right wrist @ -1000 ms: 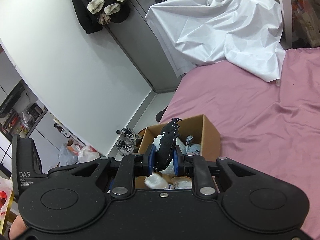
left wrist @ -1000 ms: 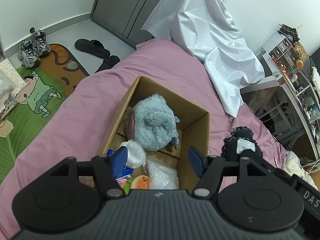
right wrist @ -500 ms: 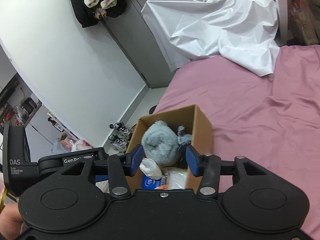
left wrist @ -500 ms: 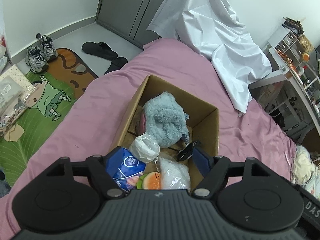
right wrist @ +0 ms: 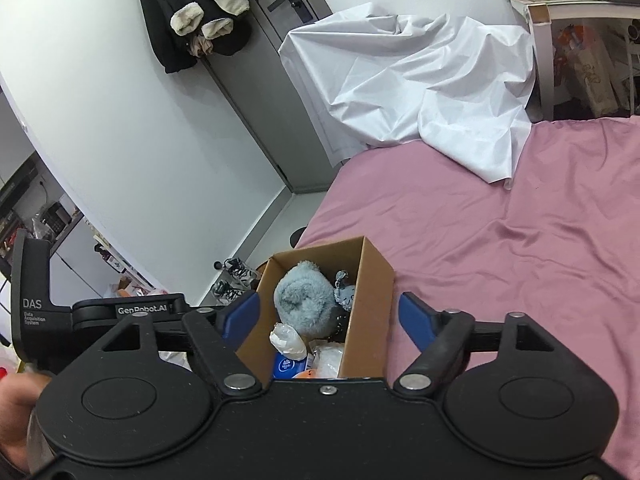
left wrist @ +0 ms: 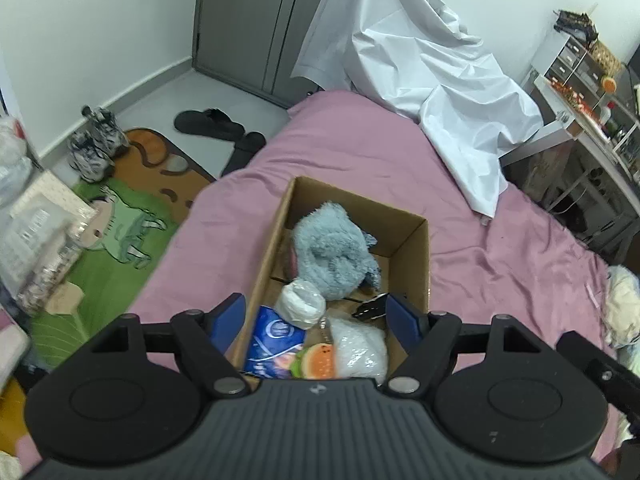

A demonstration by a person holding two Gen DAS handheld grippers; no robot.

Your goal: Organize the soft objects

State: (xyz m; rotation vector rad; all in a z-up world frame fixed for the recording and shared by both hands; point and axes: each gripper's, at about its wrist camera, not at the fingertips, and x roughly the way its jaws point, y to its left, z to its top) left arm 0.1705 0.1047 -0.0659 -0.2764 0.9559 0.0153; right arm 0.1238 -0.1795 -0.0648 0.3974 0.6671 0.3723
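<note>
- The left gripper [left wrist: 316,316] has its blue-padded jaws spread wide, holding nothing, above the near end of the cardboard box [left wrist: 416,248].
- The right gripper [right wrist: 328,316] is likewise wide apart and empty, its fingers either side of the same box [right wrist: 372,280].
- Inside the box lie a fluffy grey-blue plush toy [left wrist: 332,256], a small black item [left wrist: 370,308], a knotted white bundle [left wrist: 300,304], a glossy blue packet [left wrist: 274,338], a burger-shaped soft toy [left wrist: 316,364] and a crinkly white plastic bag [left wrist: 358,348].
- The box sits on a smooth pink bedsheet [left wrist: 352,148]; a creased white sheet [left wrist: 424,64] drapes beyond it.
</note>
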